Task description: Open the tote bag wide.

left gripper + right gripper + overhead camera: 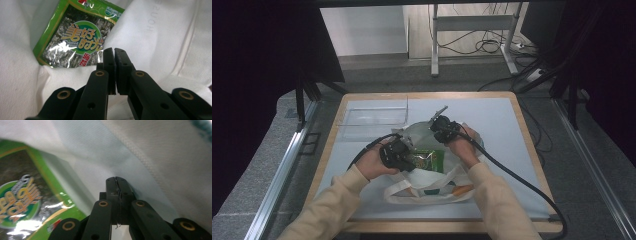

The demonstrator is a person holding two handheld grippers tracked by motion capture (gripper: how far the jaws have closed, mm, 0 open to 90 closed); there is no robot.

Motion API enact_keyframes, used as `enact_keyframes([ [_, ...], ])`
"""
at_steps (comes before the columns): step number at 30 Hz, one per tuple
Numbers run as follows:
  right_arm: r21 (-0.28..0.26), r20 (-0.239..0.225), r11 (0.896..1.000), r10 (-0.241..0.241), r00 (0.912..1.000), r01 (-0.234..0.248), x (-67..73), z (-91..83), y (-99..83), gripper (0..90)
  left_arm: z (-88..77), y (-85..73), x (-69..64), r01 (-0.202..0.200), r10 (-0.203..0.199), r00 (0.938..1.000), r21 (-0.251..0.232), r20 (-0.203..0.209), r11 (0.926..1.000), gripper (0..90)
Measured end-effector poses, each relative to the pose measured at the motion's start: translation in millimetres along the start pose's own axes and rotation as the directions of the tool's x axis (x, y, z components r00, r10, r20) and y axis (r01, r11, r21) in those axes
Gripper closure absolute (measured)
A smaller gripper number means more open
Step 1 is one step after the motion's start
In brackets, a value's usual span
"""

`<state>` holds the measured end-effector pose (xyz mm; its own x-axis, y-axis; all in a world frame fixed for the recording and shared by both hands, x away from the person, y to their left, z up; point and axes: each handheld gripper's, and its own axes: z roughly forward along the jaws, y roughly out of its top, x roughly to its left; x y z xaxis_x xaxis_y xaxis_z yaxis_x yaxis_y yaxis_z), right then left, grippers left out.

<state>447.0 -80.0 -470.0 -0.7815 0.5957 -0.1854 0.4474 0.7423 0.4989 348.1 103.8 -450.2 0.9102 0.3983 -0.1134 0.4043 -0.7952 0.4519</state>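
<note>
A white cloth tote bag (432, 192) lies on the mat with its mouth spread toward the far side. Inside the mouth rests a green seaweed snack packet (429, 160). My left gripper (413, 162) is at the left rim of the bag and my right gripper (443, 136) at the far rim. In the left gripper view the left gripper (114, 51) is shut just below the packet (75, 42), over the white cloth (162, 37), with nothing visible between the jaws. In the right gripper view the right gripper (116, 179) is shut against the bag's inner cloth (162, 152), with the packet (22, 202) on its left.
A clear plastic tray (374, 117) stands at the far left of the pale blue mat (497, 115). The table has a wooden rim (527, 135). A black cable (512, 175) trails from the right gripper to the front right corner. Desk legs and cables lie on the floor beyond.
</note>
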Motion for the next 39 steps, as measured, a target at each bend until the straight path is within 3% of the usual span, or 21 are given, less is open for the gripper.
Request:
enact_keyframes([
  [5, 0.001, -0.010, 1.000, 0.027, 0.9996, -0.027, -7.6, 5.1, 0.9, 88.8, -2.0, -2.7, -0.8, 0.001, -0.001, 0.9997, -0.001, 0.023, 1.0000, 88.2],
  [10, 0.003, 0.000, 0.999, 0.042, 0.9991, -0.042, -13.2, 9.1, 1.0, 88.8, -2.9, -3.9, -1.0, 0.006, -0.006, 0.9998, -0.006, 0.021, 1.0000, 88.2],
  [14, 0.001, 0.001, 1.000, 0.031, 0.9995, -0.031, -10.9, 8.4, 0.5, 88.8, -2.7, -4.8, -0.6, 0.006, -0.006, 0.9998, -0.009, 0.020, 0.9999, 87.5],
  [24, -0.067, -0.039, 0.998, 0.009, 0.9992, -0.012, -0.4, -34.8, -5.5, 87.7, -4.0, -7.2, -0.1, 0.008, -0.008, 0.9997, -0.021, 0.023, 0.9997, 87.5],
  [30, -0.103, -0.076, 0.994, 0.018, 0.9969, -0.026, 3.0, -48.6, -16.3, 87.1, -13.3, -9.4, 1.3, 0.018, -0.018, 0.9998, -0.084, -0.005, 0.9963, 86.0],
  [39, -0.123, -0.138, 0.992, 0.020, 0.9902, -0.037, 15.9, -59.2, -27.4, 84.5, -40.0, -20.4, 3.1, 0.058, -0.067, 0.9971, -0.204, -0.038, 0.9774, 85.2],
])
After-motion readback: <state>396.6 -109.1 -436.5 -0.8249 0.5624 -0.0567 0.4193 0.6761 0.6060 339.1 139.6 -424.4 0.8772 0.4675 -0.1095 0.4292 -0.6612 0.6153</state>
